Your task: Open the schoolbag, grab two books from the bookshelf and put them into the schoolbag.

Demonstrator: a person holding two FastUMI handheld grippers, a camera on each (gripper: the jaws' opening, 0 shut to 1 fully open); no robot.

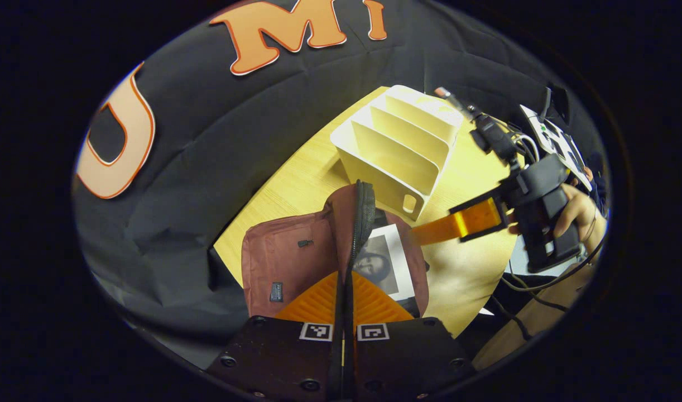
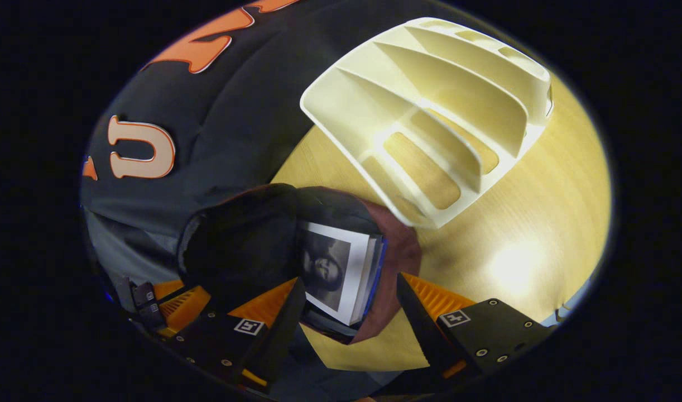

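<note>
Wooden table (image 2: 514, 223) against black cloth. Your left gripper (image 1: 341, 290) has its jaws clamped on the schoolbag (image 1: 285, 262) rim, holding it open just beside the empty bookshelf (image 2: 430, 111). Your right gripper (image 2: 346, 312) hovers, jaws apart, over the books (image 2: 341, 268) standing inside the schoolbag. Keep the rim taut while withdrawing.

A pale wood-grain tabletop (image 1: 313, 173) filled the middle of the booth, its surface catching a bright patch of overhead glare in the right gripper view (image 2: 514, 262). Behind it hung the booth's black cloth wall (image 1: 218, 139), creased and folded where it met the tabletop's far edge, and seen again as a dark backdrop in the right gripper view (image 2: 235, 111). Dark cables (image 1: 533, 287) trailed past the tabletop's near edge.
</note>
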